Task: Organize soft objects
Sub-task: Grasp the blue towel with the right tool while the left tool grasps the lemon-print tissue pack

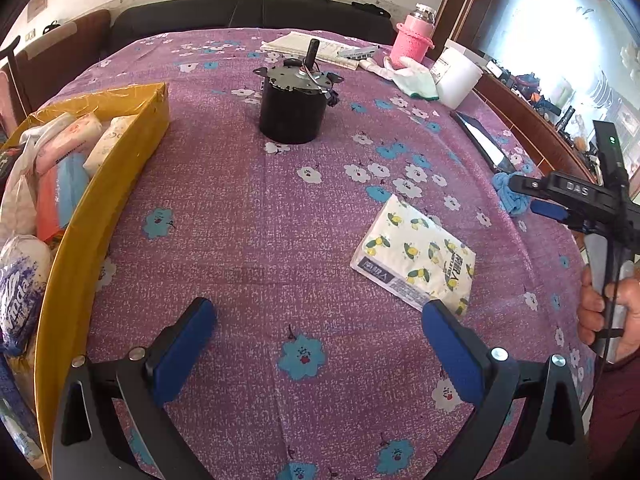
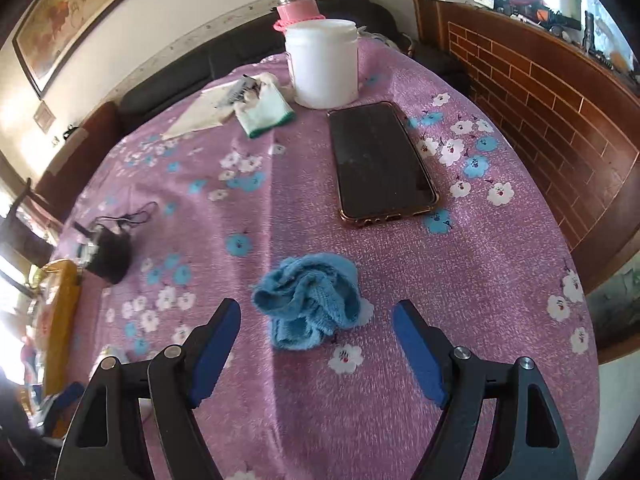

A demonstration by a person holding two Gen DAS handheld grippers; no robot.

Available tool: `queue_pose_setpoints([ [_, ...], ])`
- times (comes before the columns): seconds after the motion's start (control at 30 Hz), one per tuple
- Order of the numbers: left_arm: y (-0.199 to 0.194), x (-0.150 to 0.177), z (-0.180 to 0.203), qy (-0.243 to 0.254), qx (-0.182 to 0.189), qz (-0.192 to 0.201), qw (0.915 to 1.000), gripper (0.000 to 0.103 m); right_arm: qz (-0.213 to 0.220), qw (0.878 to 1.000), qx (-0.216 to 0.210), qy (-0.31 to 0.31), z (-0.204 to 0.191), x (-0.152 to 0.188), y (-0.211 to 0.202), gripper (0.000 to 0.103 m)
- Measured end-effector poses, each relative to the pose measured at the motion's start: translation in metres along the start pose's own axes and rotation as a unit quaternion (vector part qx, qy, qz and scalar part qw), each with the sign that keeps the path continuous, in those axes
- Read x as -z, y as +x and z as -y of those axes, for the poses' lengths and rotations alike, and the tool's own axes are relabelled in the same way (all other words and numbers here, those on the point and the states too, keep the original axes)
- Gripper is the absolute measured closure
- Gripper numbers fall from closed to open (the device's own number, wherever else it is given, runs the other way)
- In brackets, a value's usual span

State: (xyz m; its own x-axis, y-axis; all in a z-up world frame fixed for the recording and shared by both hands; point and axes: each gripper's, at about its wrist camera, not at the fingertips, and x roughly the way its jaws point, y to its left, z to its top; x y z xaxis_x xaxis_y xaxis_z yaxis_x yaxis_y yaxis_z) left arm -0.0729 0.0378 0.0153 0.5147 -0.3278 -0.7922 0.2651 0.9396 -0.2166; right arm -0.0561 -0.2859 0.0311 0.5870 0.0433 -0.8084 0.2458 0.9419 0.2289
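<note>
A crumpled blue cloth [image 2: 310, 300] lies on the purple flowered tablecloth, just ahead of and between the fingers of my open, empty right gripper [image 2: 316, 316]. It also shows in the left wrist view [image 1: 507, 194], beside the right gripper [image 1: 548, 208]. A tissue pack with a lemon print [image 1: 416, 252] lies flat, ahead and to the right of my open, empty left gripper [image 1: 320, 314]. A yellow cardboard box [image 1: 120, 184] at the left holds several soft packs and bags. A white and green glove [image 2: 266, 114] lies at the far side.
A black motor [image 1: 292, 100] stands mid-table. A phone [image 2: 380, 160] lies past the blue cloth. A white jar [image 2: 322, 62] and a pink bottle [image 1: 412, 36] stand at the far edge, beside papers [image 1: 308, 46]. A wooden brick-pattern ledge [image 2: 560, 92] runs along the right.
</note>
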Motion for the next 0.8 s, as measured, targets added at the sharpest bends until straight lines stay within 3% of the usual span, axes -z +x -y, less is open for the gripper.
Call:
queue_pose_setpoints([
  [0.07, 0.0, 0.001, 0.002, 0.004, -0.006, -0.002, 1.0, 0.0, 0.005, 1.0, -0.009, 0.012, 0.001, -0.003, 0.009, 0.026],
  [0.1, 0.001, 0.001, 0.002, 0.005, -0.007, -0.002, 1.0, 0.0, 0.009, 1.0, -0.017, 0.021, 0.004, -0.001, 0.013, 0.036],
  [0.13, 0.001, 0.001, 0.002, 0.006, -0.008, -0.002, 0.9999, 0.0, 0.022, 0.999, -0.012, 0.024, 0.004, -0.001, 0.013, 0.039],
  [0.17, 0.0, 0.001, 0.002, 0.006, -0.008, -0.002, 0.9999, 0.0, 0.03, 0.999, -0.013, 0.027, 0.004, 0.0, 0.013, 0.054],
  [0.2, 0.0, 0.001, 0.002, 0.005, -0.007, -0.002, 1.0, 0.0, 0.037, 0.998, -0.024, 0.038, 0.008, 0.002, 0.012, 0.056],
  [0.53, 0.001, -0.004, 0.002, -0.013, 0.008, -0.005, 0.9999, 0.0, 0.056, 0.995, -0.049, 0.071, 0.02, 0.008, 0.008, 0.058],
  [0.63, 0.008, -0.013, 0.012, -0.015, 0.021, -0.008, 0.9996, 0.0, 0.055, 0.995, -0.047, 0.067, 0.018, 0.008, 0.009, 0.057],
  [0.8, 0.026, -0.027, 0.039, -0.018, 0.013, -0.033, 0.9992, 0.001, 0.055, 0.995, -0.053, 0.07, 0.02, 0.008, 0.008, 0.057],
])
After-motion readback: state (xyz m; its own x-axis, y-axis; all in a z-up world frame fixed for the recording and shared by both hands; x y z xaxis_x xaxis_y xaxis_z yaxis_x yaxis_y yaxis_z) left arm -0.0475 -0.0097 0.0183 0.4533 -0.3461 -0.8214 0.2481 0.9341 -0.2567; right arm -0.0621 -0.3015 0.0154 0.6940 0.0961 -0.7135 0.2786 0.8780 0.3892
